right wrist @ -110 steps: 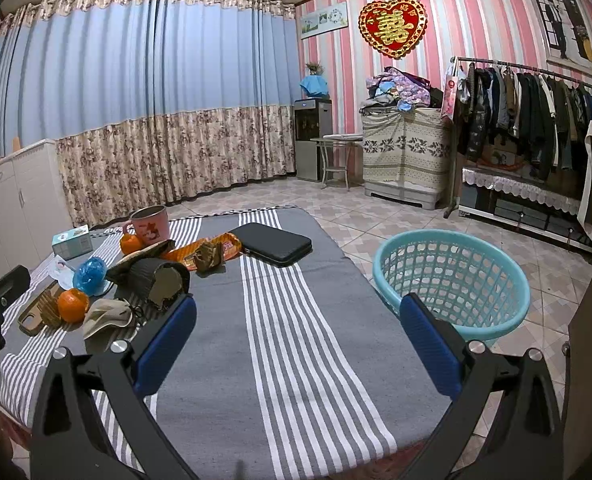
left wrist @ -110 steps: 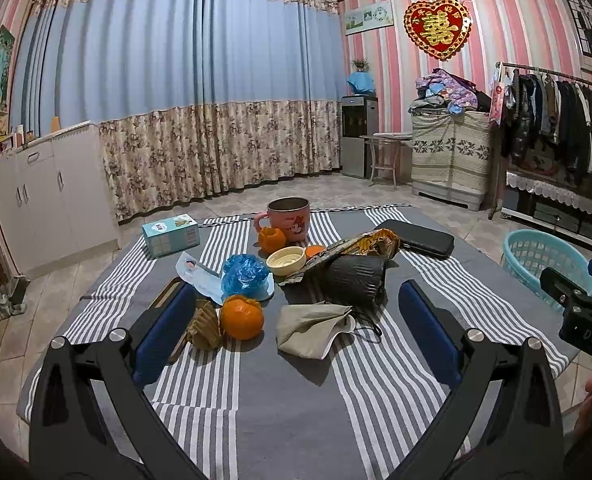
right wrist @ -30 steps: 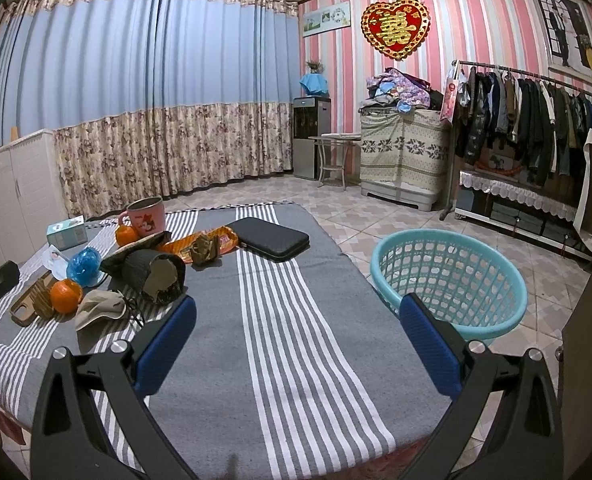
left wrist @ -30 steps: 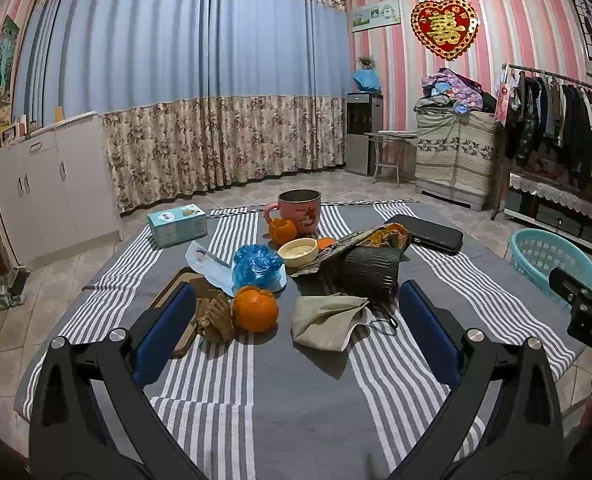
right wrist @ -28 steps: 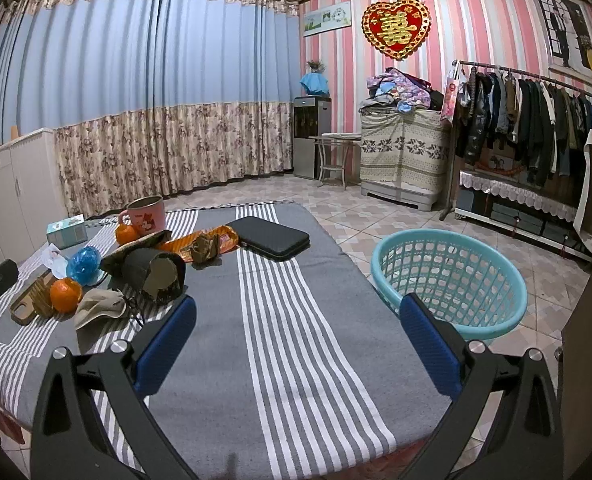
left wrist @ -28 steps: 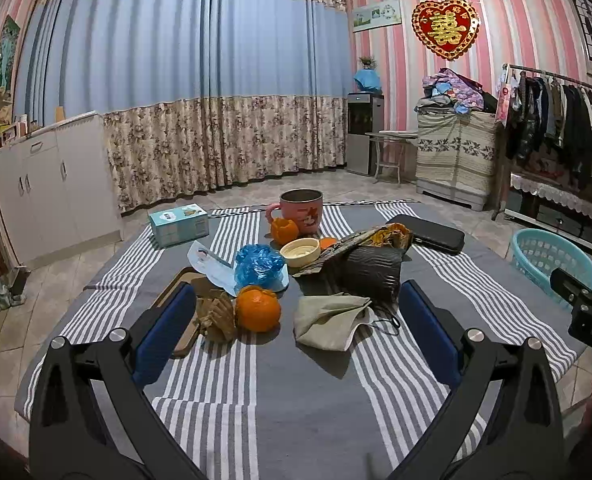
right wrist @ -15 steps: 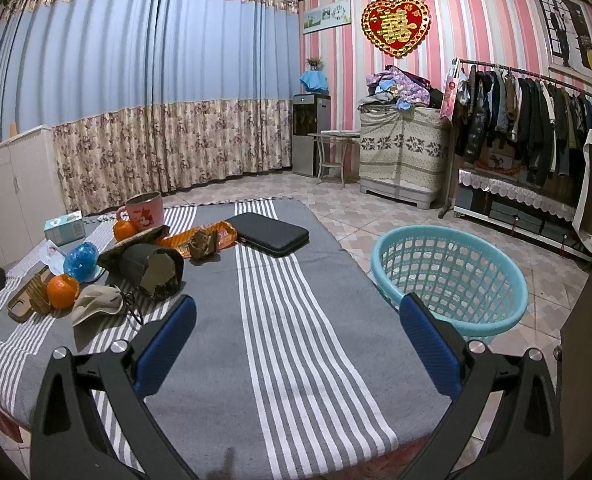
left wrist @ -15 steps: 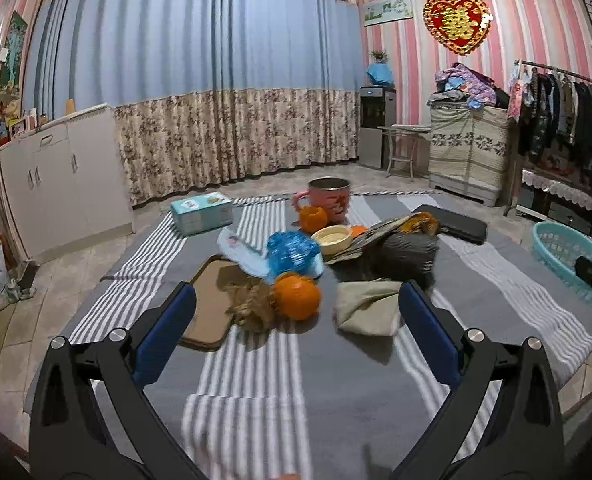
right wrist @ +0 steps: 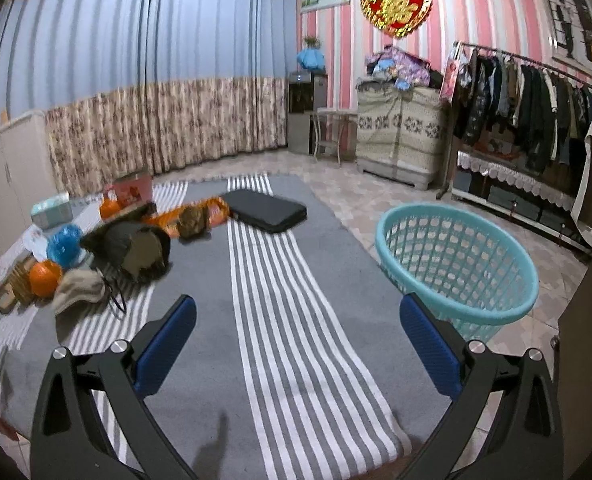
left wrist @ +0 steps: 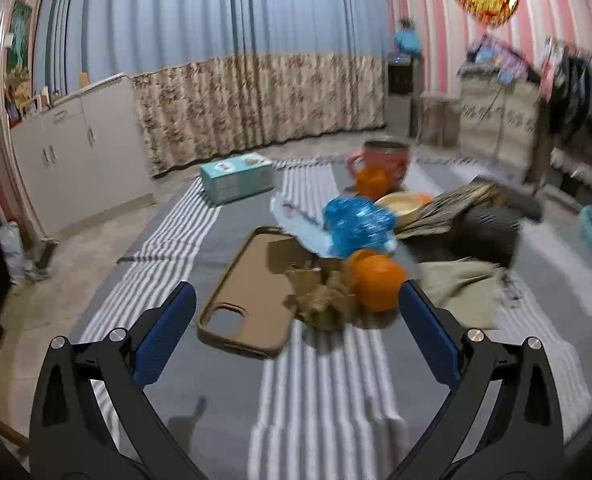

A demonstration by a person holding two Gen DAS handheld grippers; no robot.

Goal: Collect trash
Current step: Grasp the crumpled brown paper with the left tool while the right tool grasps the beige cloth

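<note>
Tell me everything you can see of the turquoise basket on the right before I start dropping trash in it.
The turquoise basket is a round plastic laundry-style basket with a smooth thick rim and walls of open lattice holes. It stands upright on the tiled floor, just off the right edge of the striped cloth. Its inside looks empty. Nothing visibly touches it but the floor; whether its side meets the cloth's edge is unclear. The open right gripper is apart from it. The left wrist view shows only a blurred sliver.

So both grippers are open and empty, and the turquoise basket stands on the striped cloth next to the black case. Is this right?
One detail is wrong. The right wrist view shows the turquoise basket on the tiled floor beside the table, not on the striped cloth. The black case does lie on the cloth. The left gripper and right gripper are both open and empty.
</note>
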